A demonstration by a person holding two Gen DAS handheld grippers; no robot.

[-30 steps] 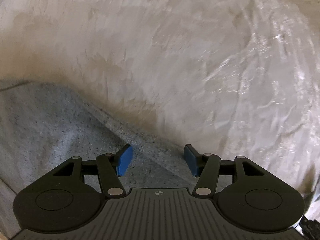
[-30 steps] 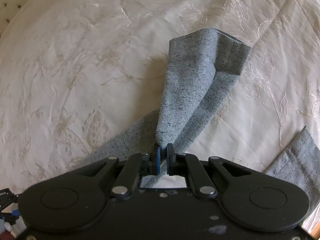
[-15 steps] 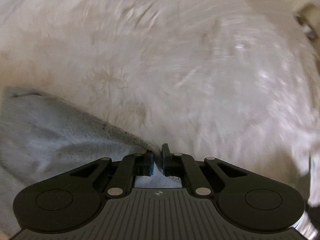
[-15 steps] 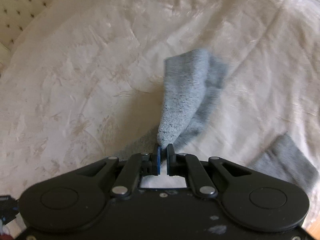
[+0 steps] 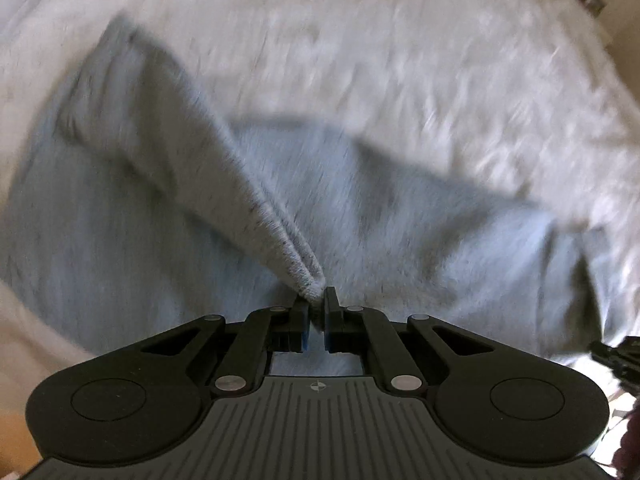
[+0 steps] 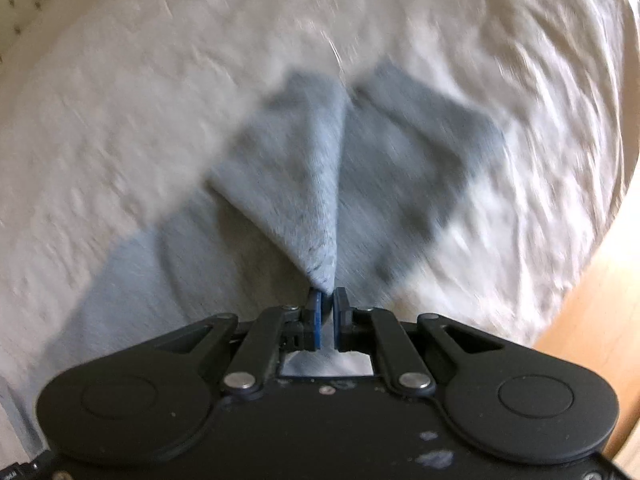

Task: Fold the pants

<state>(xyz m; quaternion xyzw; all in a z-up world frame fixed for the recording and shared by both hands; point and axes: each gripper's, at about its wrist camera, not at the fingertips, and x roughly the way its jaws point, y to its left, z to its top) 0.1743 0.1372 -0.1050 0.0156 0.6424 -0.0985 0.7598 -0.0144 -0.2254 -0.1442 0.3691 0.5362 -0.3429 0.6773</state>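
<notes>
The grey pants (image 5: 360,200) lie on a cream bedspread (image 5: 400,40). My left gripper (image 5: 317,304) is shut on a hemmed edge of the pants and holds a fold of cloth (image 5: 192,152) lifted above the rest. My right gripper (image 6: 327,300) is shut on another corner of the pants (image 6: 304,184), which rises in a peak from the cloth (image 6: 416,160) lying on the bedspread (image 6: 120,120). Both views are blurred by motion.
A wooden floor (image 6: 600,312) shows past the bed's edge at the right of the right wrist view. A spotted headboard or cushion (image 6: 24,4) is at its top left. The tip of a dark object (image 5: 616,356) shows at the right edge of the left wrist view.
My left gripper has shut on the pants' edge and lifted it. My right gripper stays shut on its corner and has carried it over the bed; more cloth now lies below.
</notes>
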